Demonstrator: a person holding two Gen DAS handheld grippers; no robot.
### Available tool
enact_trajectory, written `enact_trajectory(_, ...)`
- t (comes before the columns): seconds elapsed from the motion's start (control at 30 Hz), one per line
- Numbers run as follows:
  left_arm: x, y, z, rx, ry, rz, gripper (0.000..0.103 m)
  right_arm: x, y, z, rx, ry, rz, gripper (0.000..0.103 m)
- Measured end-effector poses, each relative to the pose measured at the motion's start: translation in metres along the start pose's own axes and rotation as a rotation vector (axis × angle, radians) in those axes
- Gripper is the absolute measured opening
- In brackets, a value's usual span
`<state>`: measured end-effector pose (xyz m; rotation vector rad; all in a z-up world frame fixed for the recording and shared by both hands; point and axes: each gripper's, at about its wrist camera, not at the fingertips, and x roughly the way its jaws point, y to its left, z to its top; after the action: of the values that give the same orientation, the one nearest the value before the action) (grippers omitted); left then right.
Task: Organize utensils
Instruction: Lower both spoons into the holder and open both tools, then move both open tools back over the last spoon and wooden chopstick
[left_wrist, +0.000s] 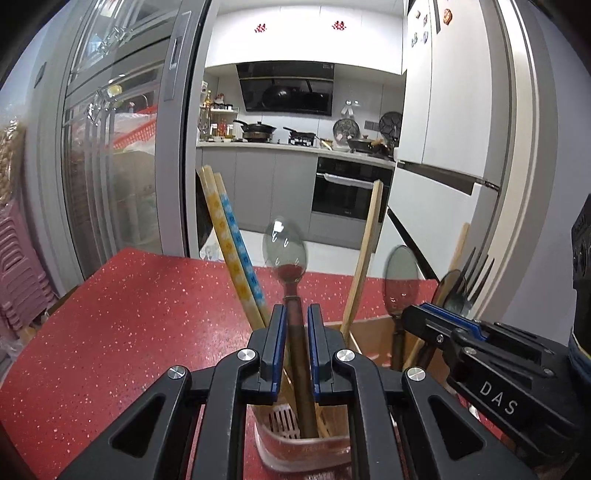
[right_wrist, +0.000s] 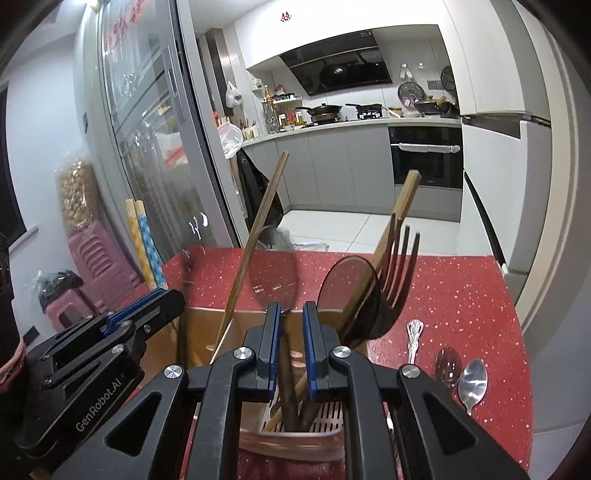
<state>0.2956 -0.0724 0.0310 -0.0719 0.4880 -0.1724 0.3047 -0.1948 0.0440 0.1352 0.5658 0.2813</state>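
While both grippers hang over the utensil holders on the red speckled table (left_wrist: 122, 317), the left gripper (left_wrist: 297, 314) has its jaws slightly apart with the brown handle of a translucent spoon (left_wrist: 285, 248) standing between them; whether the blue pads actually touch that handle I cannot tell. This spoon's lower end sits in the pinkish utensil cup (left_wrist: 303, 443) directly below the jaws, with two patterned chopsticks (left_wrist: 236, 254) leaning out to the left of them. The right gripper (right_wrist: 290, 314) likewise has its jaws a little apart, straddling dark handles that rise from the slotted cup (right_wrist: 291, 439) beneath; grip or mere gap, I cannot tell. Just right of these jaws stand a dark spoon (right_wrist: 351, 295) and a dark fork (right_wrist: 400, 273). Farther right, on the table, lie a silver spoon (right_wrist: 472, 382), a reddish spoon (right_wrist: 447, 365) and an ornate silver handle (right_wrist: 414, 339).
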Motion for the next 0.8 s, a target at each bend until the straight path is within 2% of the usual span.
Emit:
enact_trajectory(0.2, -0.005, 0.001, -0.001, 0.006, 0.01, 0.002, 0.036, -0.008, -0.001, 0.001, 0.018, 0.007, 0.016, 0.017)
enact_trajectory(0.33, -0.015, 0.003, 0.0, 0.007, 0.017, 0.006, 0.036, -0.018, -0.004, 0.001, 0.043, -0.002, 0.026, 0.04)
enact_trajectory(0.47, -0.026, 0.007, -0.004, 0.015, 0.034, 0.013, 0.036, -0.035, -0.002, 0.001, 0.053, -0.009, 0.039, 0.047)
enact_trajectory(0.67, -0.045, 0.021, -0.016, 0.001, 0.111, 0.033, 0.036, -0.063, 0.004, -0.007, 0.064, 0.007, 0.051, 0.063)
enact_trajectory(0.8, -0.059, 0.029, -0.033, -0.002, 0.181, 0.048, 0.036, -0.074, 0.008, -0.02, 0.086, 0.061, 0.047, 0.065)
